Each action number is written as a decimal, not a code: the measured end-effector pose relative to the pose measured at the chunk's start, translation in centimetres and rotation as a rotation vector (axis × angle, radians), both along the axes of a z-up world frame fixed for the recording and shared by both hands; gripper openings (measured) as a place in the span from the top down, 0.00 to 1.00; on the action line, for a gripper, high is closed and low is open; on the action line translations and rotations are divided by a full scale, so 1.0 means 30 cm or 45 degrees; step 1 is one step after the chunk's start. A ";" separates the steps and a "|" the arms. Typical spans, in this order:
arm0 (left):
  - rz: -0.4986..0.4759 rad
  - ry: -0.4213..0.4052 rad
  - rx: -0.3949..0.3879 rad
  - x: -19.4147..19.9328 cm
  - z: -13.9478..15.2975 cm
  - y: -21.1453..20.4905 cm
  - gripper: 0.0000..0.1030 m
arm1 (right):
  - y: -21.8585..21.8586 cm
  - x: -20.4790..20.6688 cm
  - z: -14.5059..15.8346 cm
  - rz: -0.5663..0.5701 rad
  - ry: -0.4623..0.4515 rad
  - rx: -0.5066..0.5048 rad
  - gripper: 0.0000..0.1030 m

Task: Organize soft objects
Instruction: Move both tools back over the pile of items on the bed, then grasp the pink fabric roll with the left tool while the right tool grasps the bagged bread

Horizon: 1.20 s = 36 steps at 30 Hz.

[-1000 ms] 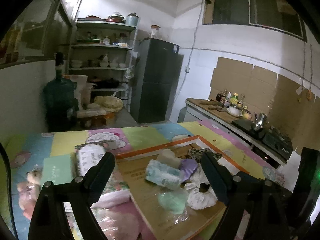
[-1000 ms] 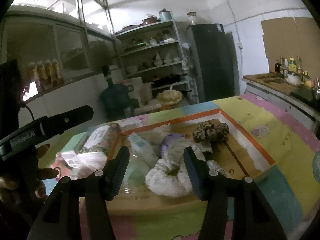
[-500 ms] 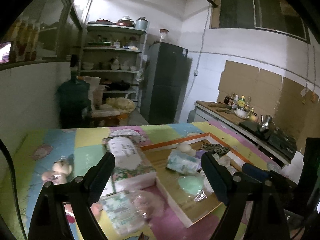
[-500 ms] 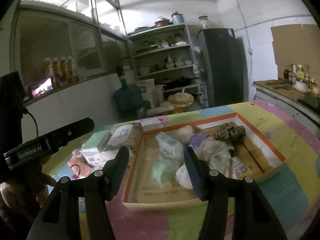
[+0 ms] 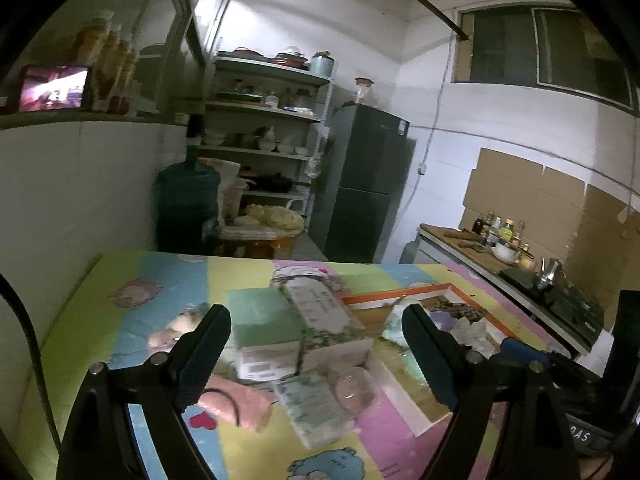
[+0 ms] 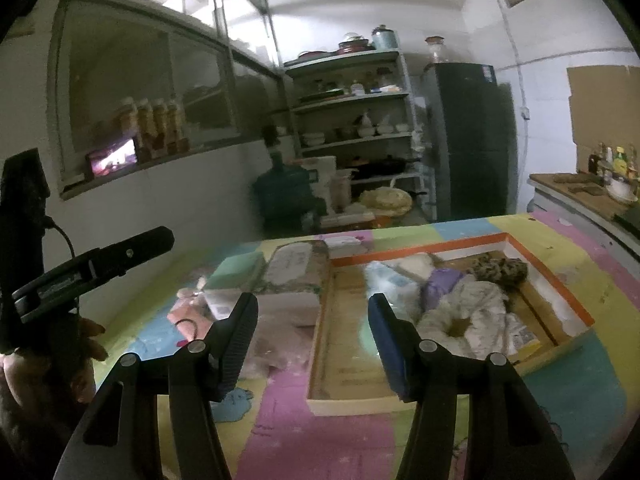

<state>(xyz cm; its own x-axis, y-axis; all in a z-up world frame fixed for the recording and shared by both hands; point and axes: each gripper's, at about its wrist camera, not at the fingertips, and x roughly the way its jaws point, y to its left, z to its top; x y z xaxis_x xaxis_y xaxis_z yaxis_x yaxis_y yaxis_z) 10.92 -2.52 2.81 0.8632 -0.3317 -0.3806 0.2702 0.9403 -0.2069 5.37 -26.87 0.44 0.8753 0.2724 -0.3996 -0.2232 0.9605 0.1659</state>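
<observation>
**Sorting partly done: box holds several soft items, a cluster waits outside it**

Progress. The orange-rimmed cardboard box [image 6: 576, 312] at right of centre in the right wrist view already contains a group of soft goods: a white ruffled cloth item [image 6: 468, 312], a purple piece [image 6: 442, 282], a leopard-print piece [image 6: 498, 268], a pale blue packet [image 6: 386, 278] and a green packet [image 6: 366, 336] partly hidden behind a finger. The near left part of the box floor is bare. In my judgement the job is roughly half complete.

Outstanding. On the patchwork mat [image 5: 168, 276], left of the box, several things lie unsorted: a floral tissue pack [image 5: 320, 316] against the box wall, a green pack [image 5: 260, 316] beside it, a pink plush toy [image 5: 236, 400], a small plush bear [image 5: 176, 328] and a clear-wrapped tissue packet [image 5: 316, 404]. Motion blur prevents finer identification.

Grippers. The left gripper [image 5: 316, 356] stands wide apart and empty; the unsorted cluster sits in the lower centre of its frame, framed between its fingers but beyond the tips, no contact. The right gripper [image 6: 312, 344] is likewise parted and grips nothing; the box's left wall appears between its fingers, the box contents to the right of them.
</observation>
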 end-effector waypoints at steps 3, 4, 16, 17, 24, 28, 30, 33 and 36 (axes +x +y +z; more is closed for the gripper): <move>0.027 -0.002 0.007 -0.012 -0.006 0.034 0.15 | 0.028 -0.003 0.000 0.023 -0.001 -0.011 0.42; 0.033 -0.002 0.009 -0.012 -0.008 0.039 0.15 | 0.040 -0.004 0.000 0.032 -0.001 -0.014 0.42; 0.109 -0.004 0.055 -0.058 -0.027 0.123 0.15 | 0.146 0.018 -0.007 0.115 0.015 -0.041 0.42; 0.116 -0.005 0.057 -0.059 -0.030 0.130 0.15 | 0.154 0.018 -0.009 0.123 0.016 -0.045 0.42; 0.133 -0.001 0.071 -0.064 -0.039 0.160 0.15 | 0.213 0.036 -0.014 0.169 0.019 -0.067 0.36; 0.149 0.014 0.067 -0.059 -0.055 0.184 0.15 | 0.238 0.051 -0.029 0.186 0.033 -0.078 0.35; 0.161 0.023 0.058 -0.058 -0.066 0.203 0.15 | 0.245 0.063 -0.042 0.187 0.046 -0.083 0.35; 0.181 0.048 0.042 -0.049 -0.091 0.230 0.15 | 0.255 0.087 -0.068 0.189 0.078 -0.089 0.35; 0.199 0.079 0.031 -0.034 -0.118 0.256 0.15 | 0.260 0.116 -0.102 0.190 0.115 -0.096 0.35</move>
